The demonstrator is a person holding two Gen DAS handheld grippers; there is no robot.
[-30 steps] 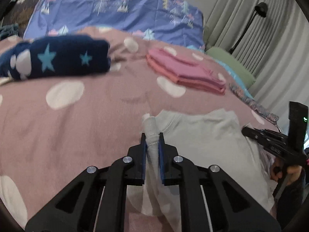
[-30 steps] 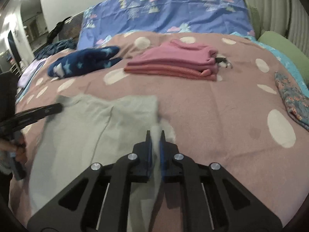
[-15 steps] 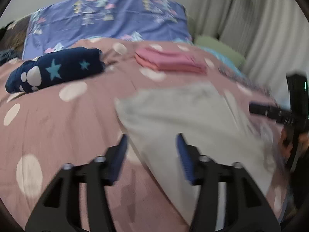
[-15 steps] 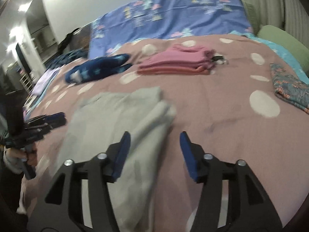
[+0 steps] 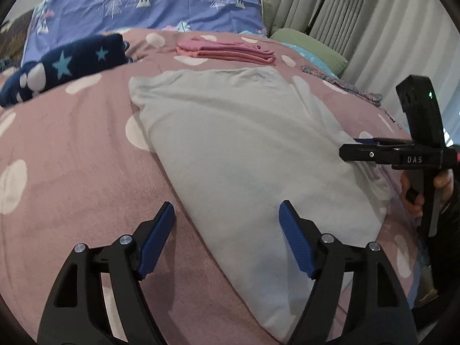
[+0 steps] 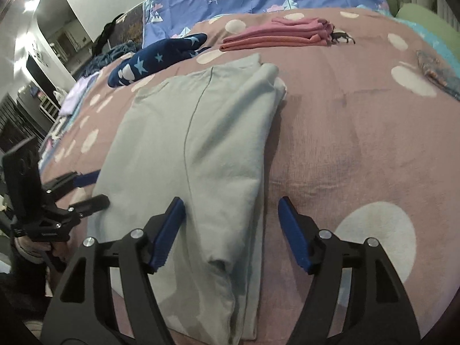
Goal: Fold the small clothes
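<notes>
The left gripper (image 5: 227, 218) hangs over the near left edge of the pale grey garment (image 5: 244, 143); its jaws are opening, spread wide, and the blue pads (image 5: 293, 238) press on nothing — the cloth's edge lies below, between them. The right gripper (image 6: 230, 215) hangs over the garment's near right edge in the same state: jaws opening, set wide apart, no cloth pinched, the folded edge lying below the gap. A hand (image 5: 442, 184) shows on the right gripper's handle.

The pale grey garment lies flat on the pink blanket with white spots (image 5: 72, 149), between the two grippers, and runs away from them toward the far side. Its right part is folded over on itself, with a dark seam line running along its length.

Beyond it — at the far left — lies a navy garment with stars (image 5: 72, 63). At the far right, just beyond the grey garment's far edge, sits a stack of folded pink clothes (image 5: 227, 51). A blue cover with tree prints (image 5: 149, 3) stands behind both. Curtains (image 5: 359, 23) hang at the far right.
</notes>
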